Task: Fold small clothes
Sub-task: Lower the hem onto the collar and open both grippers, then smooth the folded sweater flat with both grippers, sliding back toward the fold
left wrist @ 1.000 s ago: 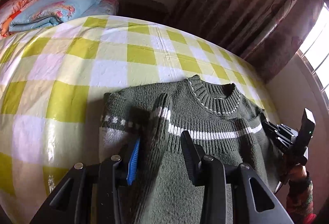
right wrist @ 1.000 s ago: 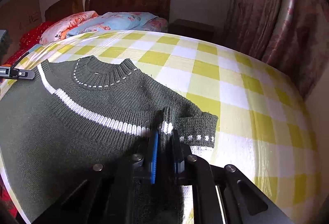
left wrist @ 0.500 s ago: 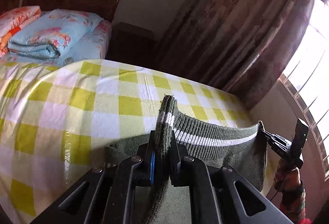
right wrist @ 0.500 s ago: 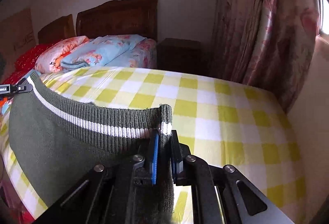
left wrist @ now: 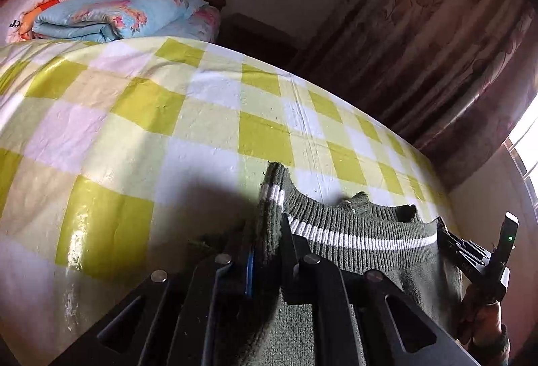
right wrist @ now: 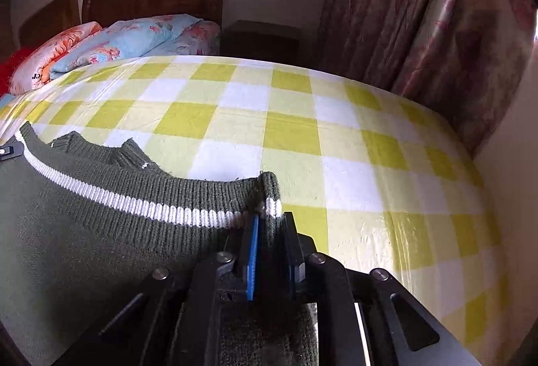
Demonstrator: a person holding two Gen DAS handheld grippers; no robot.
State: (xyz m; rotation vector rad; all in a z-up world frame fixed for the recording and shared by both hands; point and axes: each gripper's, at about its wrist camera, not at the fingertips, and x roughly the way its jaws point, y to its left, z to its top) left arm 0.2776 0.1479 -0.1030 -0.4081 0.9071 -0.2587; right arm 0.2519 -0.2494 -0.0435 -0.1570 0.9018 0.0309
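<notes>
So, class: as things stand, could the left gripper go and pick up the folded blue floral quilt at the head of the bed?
Probably not yet. The left gripper is shut on the green sweater, which the right gripper also clamps. The blue quilt lies unobstructed across the checked sheet, so it must release first.

Matte black left gripper [left wrist: 267, 251] and right gripper [right wrist: 270, 246], silver screws along each frame, blue pad on one finger [right wrist: 252, 256]; green indicator light glowing.
</notes>
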